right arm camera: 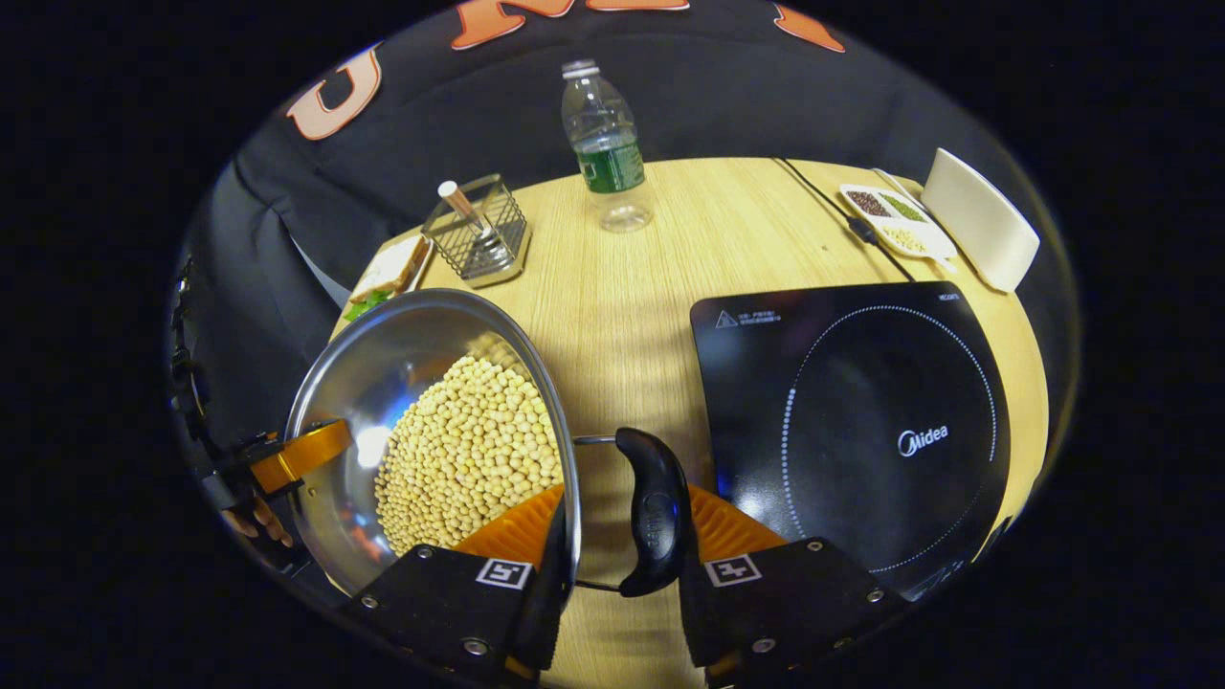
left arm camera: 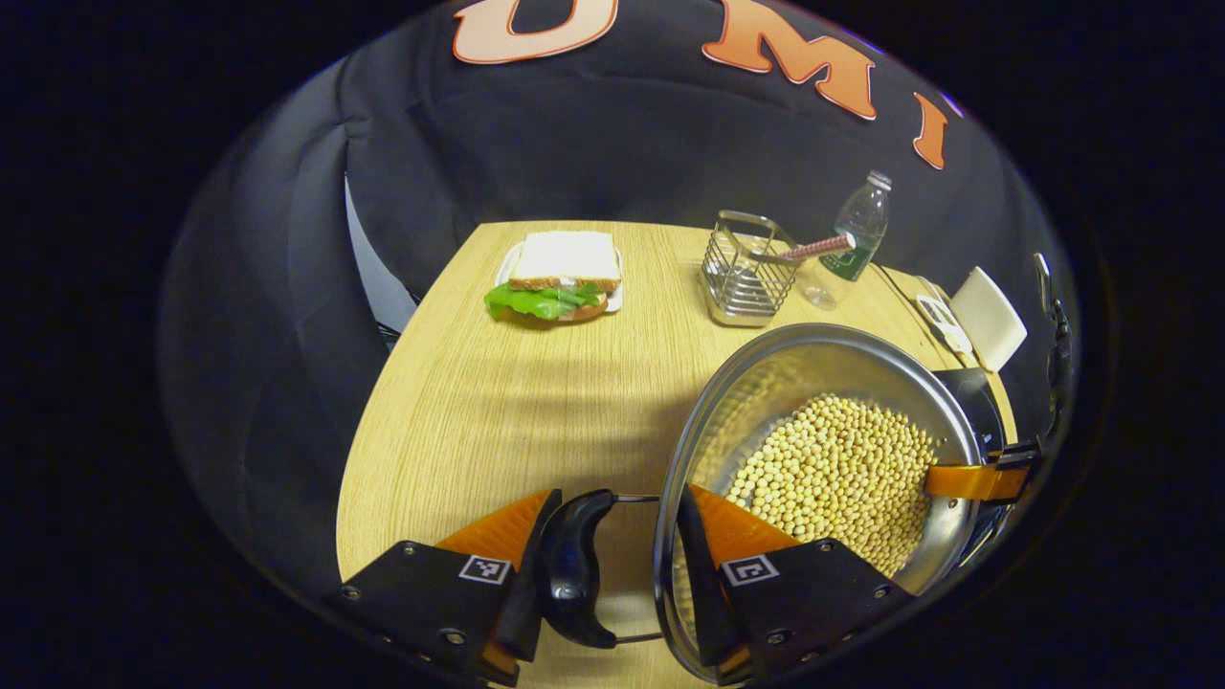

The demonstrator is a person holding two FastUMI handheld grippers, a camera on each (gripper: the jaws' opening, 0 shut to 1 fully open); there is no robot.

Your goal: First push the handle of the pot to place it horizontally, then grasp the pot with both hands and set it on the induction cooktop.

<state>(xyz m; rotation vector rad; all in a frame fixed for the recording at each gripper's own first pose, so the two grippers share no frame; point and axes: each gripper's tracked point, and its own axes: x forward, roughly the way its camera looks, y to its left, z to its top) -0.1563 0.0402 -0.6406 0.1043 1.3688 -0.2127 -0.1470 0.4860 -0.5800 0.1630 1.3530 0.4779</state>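
Observation:
A steel pot [left arm camera: 756,392] full of pale beans [left arm camera: 833,469] sits at the right of the left gripper view. My left gripper [left arm camera: 620,498] is shut on it: one finger lies against the black side handle [left arm camera: 574,565], the other inside the rim. On the far rim is my right gripper [left arm camera: 986,478]. In the right gripper view, my right gripper [right arm camera: 627,498] clamps the pot [right arm camera: 383,373] likewise, across the wall and the opposite black handle [right arm camera: 656,512]. The black induction cooktop [right arm camera: 861,421] lies just right of it. I cannot tell whether the pot touches the table.
On the wooden table [left arm camera: 498,411] stand a sandwich on a plate [left arm camera: 560,277], a wire holder [left arm camera: 746,273] and a water bottle [right arm camera: 608,153]. A divided tray of grains [right arm camera: 895,225], a white dish [right arm camera: 981,225] and a cable [right arm camera: 823,196] lie behind the cooktop.

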